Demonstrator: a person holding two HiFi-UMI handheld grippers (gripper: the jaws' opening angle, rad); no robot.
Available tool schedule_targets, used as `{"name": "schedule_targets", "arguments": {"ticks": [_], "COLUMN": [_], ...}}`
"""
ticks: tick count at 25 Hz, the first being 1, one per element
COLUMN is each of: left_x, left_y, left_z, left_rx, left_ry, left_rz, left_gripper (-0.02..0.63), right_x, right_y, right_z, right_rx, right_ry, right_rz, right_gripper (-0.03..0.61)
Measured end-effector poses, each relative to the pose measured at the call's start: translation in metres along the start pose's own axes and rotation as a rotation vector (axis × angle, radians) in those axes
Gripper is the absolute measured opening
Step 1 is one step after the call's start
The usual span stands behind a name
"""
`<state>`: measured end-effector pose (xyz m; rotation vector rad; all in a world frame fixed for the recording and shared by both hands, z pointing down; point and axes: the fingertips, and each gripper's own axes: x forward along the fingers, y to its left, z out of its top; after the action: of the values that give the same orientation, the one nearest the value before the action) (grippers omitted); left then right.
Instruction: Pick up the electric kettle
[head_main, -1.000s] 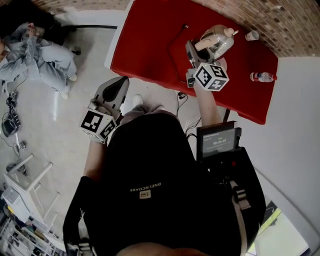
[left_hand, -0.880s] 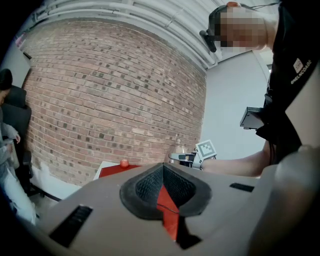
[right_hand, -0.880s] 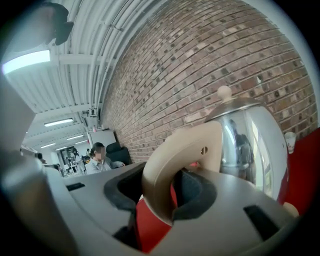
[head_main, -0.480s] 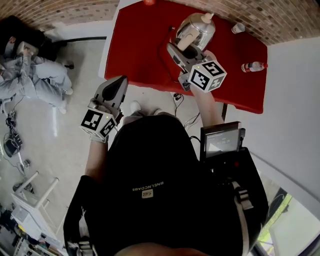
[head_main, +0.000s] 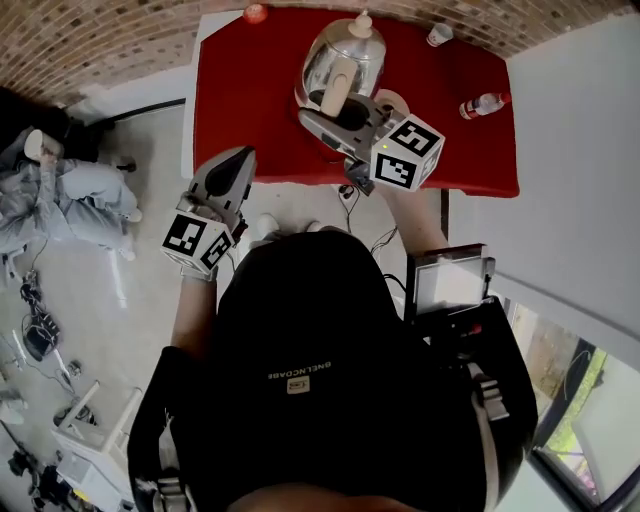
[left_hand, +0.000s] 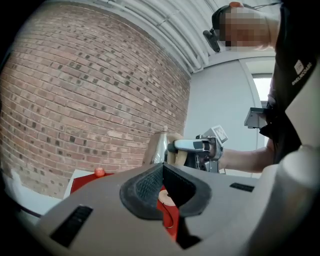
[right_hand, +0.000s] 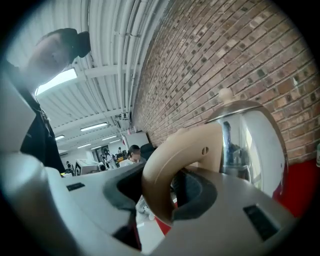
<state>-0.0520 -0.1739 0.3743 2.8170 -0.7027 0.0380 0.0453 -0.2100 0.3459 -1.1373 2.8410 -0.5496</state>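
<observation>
The electric kettle (head_main: 345, 60) is polished steel with a beige handle (head_main: 337, 92) and a beige lid knob. My right gripper (head_main: 322, 110) is shut on that handle and holds the kettle upright above the red table (head_main: 250, 90). In the right gripper view the handle (right_hand: 162, 170) fills the space between the pads, with the steel body (right_hand: 250, 145) just beyond. The round beige kettle base (head_main: 393, 100) lies on the table with its cord. My left gripper (head_main: 238, 158) hangs shut and empty over the floor, short of the table's near edge. Its own view shows the kettle (left_hand: 157, 147) ahead.
A plastic bottle (head_main: 480, 103) lies at the table's right end, a small cup (head_main: 438, 33) stands at the back, and a red object (head_main: 255, 13) sits at the back left. A brick wall runs behind. A person (head_main: 70, 195) sits on the floor at the left.
The right gripper has risen with the kettle by its handle, off the beige base. The left gripper has shifted a little towards the table. The head view has swung.
</observation>
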Motion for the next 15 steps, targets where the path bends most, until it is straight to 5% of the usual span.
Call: {"name": "schedule_targets", "arguments": {"ticks": [15], "left_x": [0.052], "left_y": [-0.016], "left_z": [0.020], "left_rx": [0.043], "left_ry": [0.004], "left_rz": [-0.165], "left_gripper": [0.006], "right_x": [-0.059], "right_y": [0.035], "right_z": [0.033], "right_rx": [-0.050], "right_ry": [-0.024], "right_rz": [0.023], "right_gripper": [0.153]}}
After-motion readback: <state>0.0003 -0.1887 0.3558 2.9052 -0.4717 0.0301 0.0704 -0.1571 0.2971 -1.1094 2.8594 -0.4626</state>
